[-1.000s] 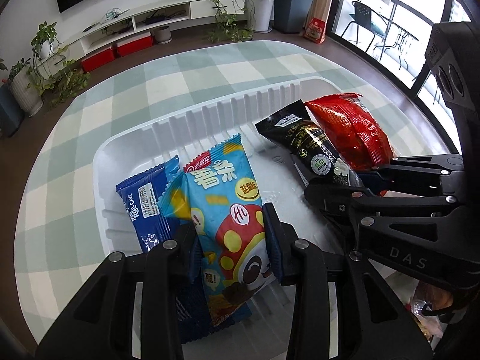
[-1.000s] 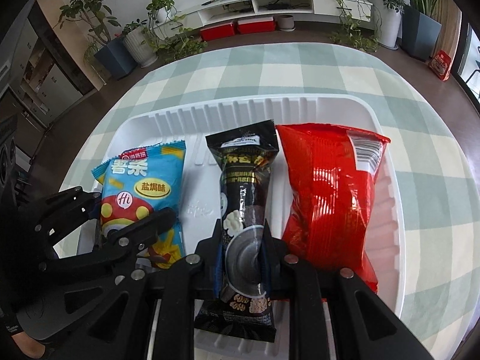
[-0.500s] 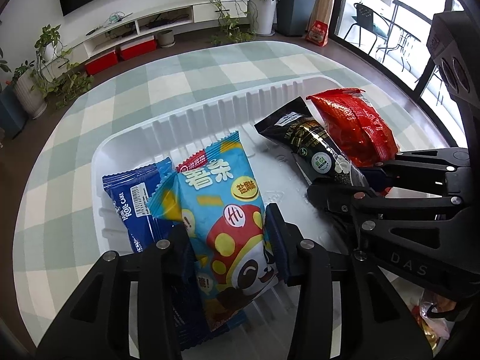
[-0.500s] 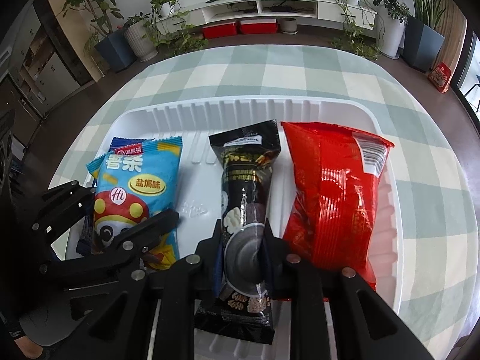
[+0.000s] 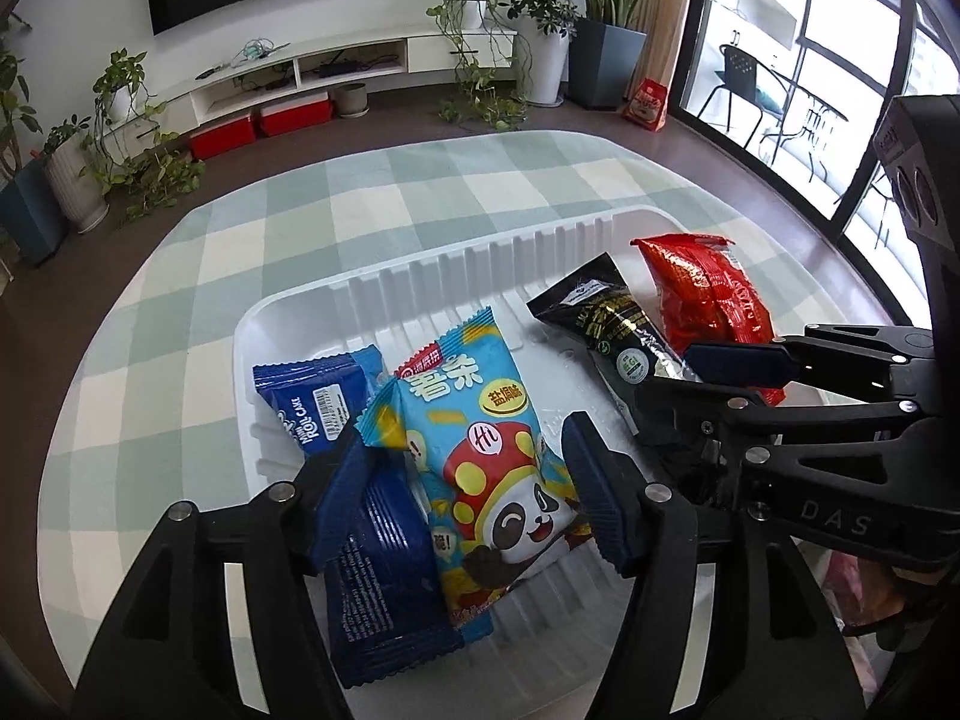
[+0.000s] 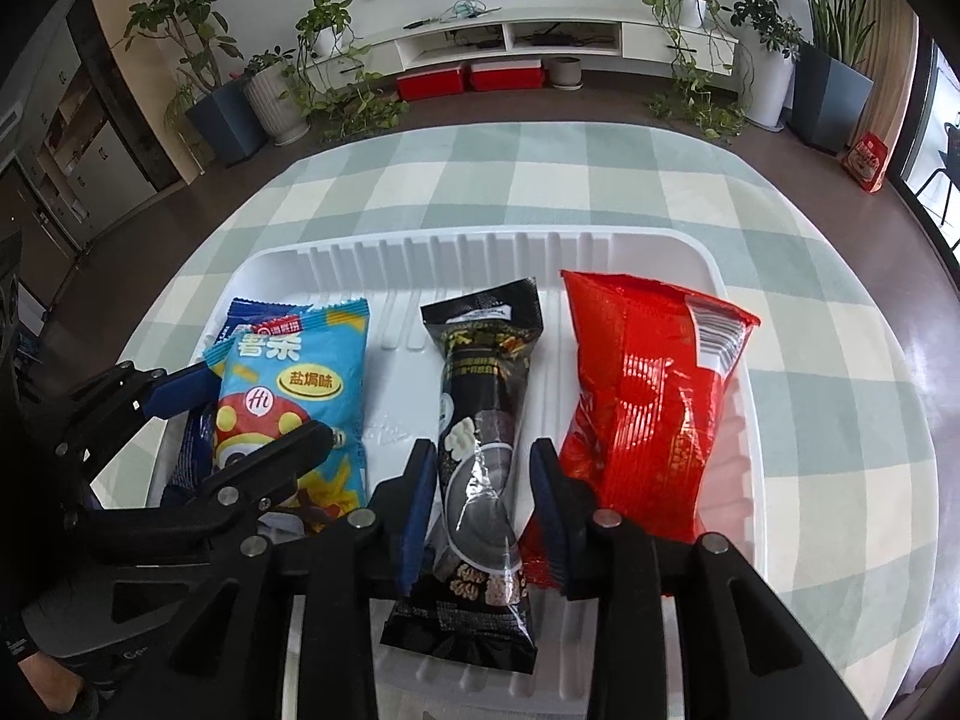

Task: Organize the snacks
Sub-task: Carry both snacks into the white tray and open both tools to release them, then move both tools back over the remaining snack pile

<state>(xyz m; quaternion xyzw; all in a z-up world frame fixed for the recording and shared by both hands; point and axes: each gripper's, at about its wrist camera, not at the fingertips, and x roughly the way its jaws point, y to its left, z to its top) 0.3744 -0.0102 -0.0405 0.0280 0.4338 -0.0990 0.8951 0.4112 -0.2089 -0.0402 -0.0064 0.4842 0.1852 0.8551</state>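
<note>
Because the four snacks lie side by side along the white tray point(image 6: 729, 276), the sorting looks nearly done, and you hold both grippers low over its near edge; your left gripper point(image 5: 465, 492) stands with its jaws spread around the light blue panda packet point(image 5: 480, 450), the pads just beside its two long edges and not pressing; I judge that this packet is set down, because it rests flat, partly on top of the dark blue roll cake packet point(image 5: 360, 498) at the left end of the tray; your right gripper point(image 6: 483, 510) also has its jaws spread, one pad on each side of the black packet point(image 6: 483, 420) in the middle of the tray, with a thin gap on both sides; the red bag point(image 6: 648, 402) lies just beside it toward the right end, and its lower corner touches the right finger; the packets point their long sides toward the far ribbed wall, which seems to be the wanted order.

Some things you cannot check; the near edge of the tray is cut off behind the gripper bodies; the roll cake packet is mostly covered in the right wrist view; the small print on the black packet is too blurred to read.
</note>
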